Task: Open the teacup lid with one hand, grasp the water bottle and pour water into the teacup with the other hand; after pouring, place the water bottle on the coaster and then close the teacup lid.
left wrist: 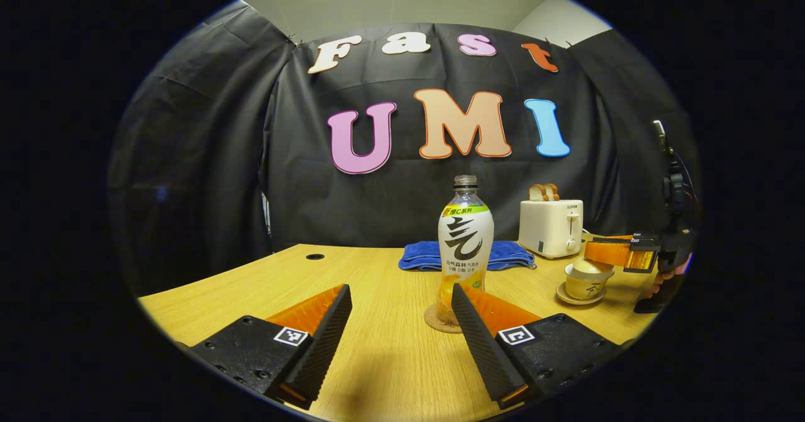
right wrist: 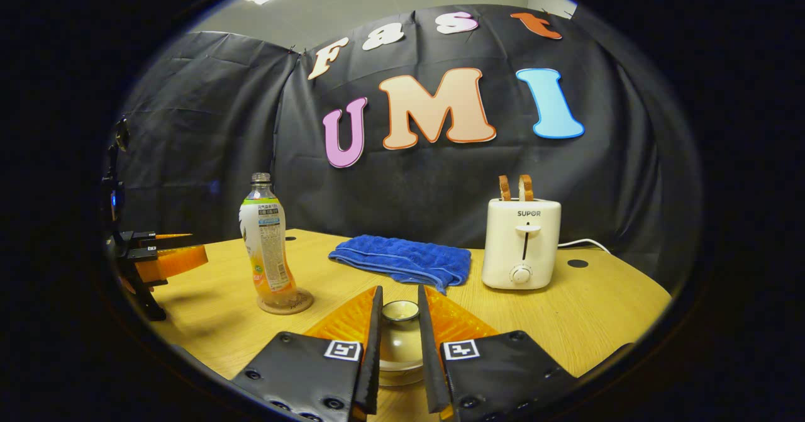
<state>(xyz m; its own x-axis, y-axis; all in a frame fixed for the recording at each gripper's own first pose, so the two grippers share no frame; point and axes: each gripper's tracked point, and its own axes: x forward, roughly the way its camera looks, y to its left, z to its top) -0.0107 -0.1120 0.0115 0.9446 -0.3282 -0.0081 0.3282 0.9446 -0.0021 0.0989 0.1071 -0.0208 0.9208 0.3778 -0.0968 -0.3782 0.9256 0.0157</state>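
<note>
The uncapped water bottle (left wrist: 465, 246) stands upright on a round cork coaster (left wrist: 441, 322) in the middle of the table. In the left gripper view my left gripper (left wrist: 399, 296) is open just in front of it, touching nothing. At the right, the teacup (left wrist: 585, 285) sits on its saucer, its lid (left wrist: 592, 266) resting on top and slightly tilted. In the right gripper view my right gripper (right wrist: 399, 294) is narrowed onto the lid's knob (right wrist: 400, 310), with the lid (right wrist: 400, 343) between the fingers. That view also has the bottle (right wrist: 267, 246) and the left gripper (right wrist: 170, 253) at the left.
A folded blue towel (right wrist: 402, 260) lies at the back of the wooden table (right wrist: 604, 309). A white toaster (right wrist: 521, 243) holding two bread slices stands at the back right, its cord trailing right. Black cloth walls close in the booth.
</note>
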